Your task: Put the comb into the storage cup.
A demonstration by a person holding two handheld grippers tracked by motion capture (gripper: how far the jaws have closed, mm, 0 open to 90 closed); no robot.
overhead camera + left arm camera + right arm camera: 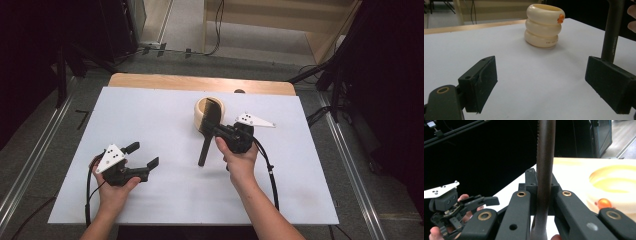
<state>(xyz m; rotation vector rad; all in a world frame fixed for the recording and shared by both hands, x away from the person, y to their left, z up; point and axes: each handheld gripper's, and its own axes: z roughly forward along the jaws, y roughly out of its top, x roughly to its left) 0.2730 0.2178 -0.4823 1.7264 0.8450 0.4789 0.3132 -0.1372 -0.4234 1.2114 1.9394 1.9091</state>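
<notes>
Black comb is clamped in my right gripper, centre frame of the high view, toothed end over the rim of the cream ringed holder. Insertion looks begun, not finished; handle hangs outside, toward me. My left gripper, lower left, jaws apart, holds nothing.

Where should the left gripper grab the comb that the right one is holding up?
On the bare handle of the comb, below the right gripper, coming from the comb's left. The handle is a slim straight bar slanting to the table, and the open left gripper already faces it.
</notes>
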